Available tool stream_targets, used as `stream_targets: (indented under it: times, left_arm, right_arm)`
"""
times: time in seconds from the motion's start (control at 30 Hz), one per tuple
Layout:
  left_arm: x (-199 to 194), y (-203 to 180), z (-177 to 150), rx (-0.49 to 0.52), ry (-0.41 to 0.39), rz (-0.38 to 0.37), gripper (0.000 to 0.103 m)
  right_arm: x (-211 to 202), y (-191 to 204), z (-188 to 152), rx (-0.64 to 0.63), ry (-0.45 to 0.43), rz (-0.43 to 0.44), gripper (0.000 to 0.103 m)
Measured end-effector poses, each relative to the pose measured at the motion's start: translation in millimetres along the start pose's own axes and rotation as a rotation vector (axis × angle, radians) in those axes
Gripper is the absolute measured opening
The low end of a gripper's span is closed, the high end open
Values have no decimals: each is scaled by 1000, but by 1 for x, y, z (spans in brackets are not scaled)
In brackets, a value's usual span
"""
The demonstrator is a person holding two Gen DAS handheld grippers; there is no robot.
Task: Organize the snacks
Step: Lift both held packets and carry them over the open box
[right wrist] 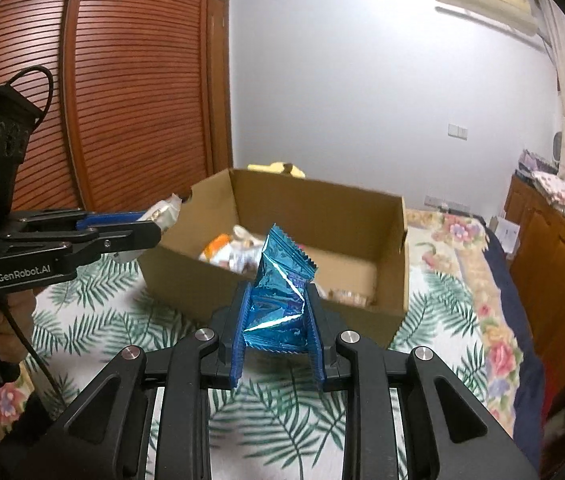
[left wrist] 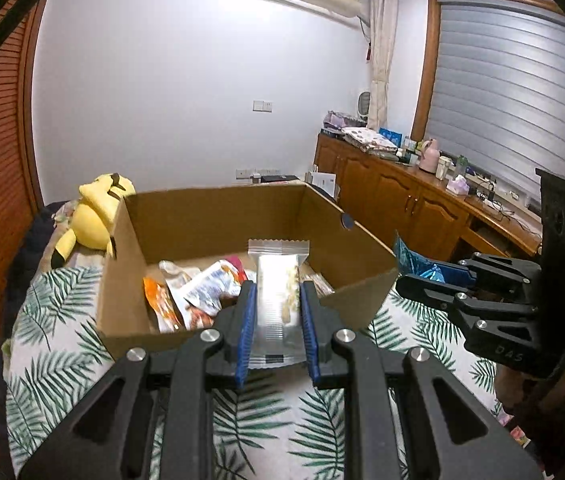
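An open cardboard box (left wrist: pixel 218 216) stands on the leaf-print bed cover, with several snack packets (left wrist: pixel 198 292) inside. My left gripper (left wrist: pixel 278 292) is shut on a clear packet of pale snack (left wrist: pixel 280 280), held upright over the box's near wall. My right gripper (right wrist: pixel 280 292) is shut on a crumpled shiny blue packet (right wrist: pixel 278 288), held just before the box's (right wrist: pixel 322 216) near wall. In the left wrist view the right gripper (left wrist: pixel 422 280) hangs beside the box's right corner with the blue packet (left wrist: pixel 412 258). The left gripper (right wrist: pixel 150 228) shows at the left in the right wrist view.
A yellow plush toy (left wrist: pixel 94 216) lies behind the box at the left. A wooden cabinet (left wrist: pixel 402 196) with clutter runs along the right wall. A slatted wooden wardrobe (right wrist: pixel 122 80) stands on the left. The leaf-print cover (left wrist: pixel 266 420) lies below both grippers.
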State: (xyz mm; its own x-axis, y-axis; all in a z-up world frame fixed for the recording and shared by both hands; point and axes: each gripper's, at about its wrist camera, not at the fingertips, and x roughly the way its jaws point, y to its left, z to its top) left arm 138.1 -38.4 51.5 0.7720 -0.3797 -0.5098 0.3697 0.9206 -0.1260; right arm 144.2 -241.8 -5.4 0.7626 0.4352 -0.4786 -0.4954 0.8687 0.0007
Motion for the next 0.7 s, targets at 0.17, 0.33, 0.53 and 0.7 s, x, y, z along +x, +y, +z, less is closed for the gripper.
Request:
stream_targets:
  times: [0.17,0.33,0.53,0.7]
  left_arm:
    - [7,15,14,0,-8,11,19]
    - [25,26,20,9,-4,32,19]
    - [48,38,23,2,12,52,19]
    - [66,48,23,-7,28,67,19]
  right_arm:
    - [12,2,16,-9,-12,2,24]
    - [28,3,23,-16,-14,7,24]
    - [52,1,27,-8,-3,13,24]
    - [71,-3,25,-3,17,5,24]
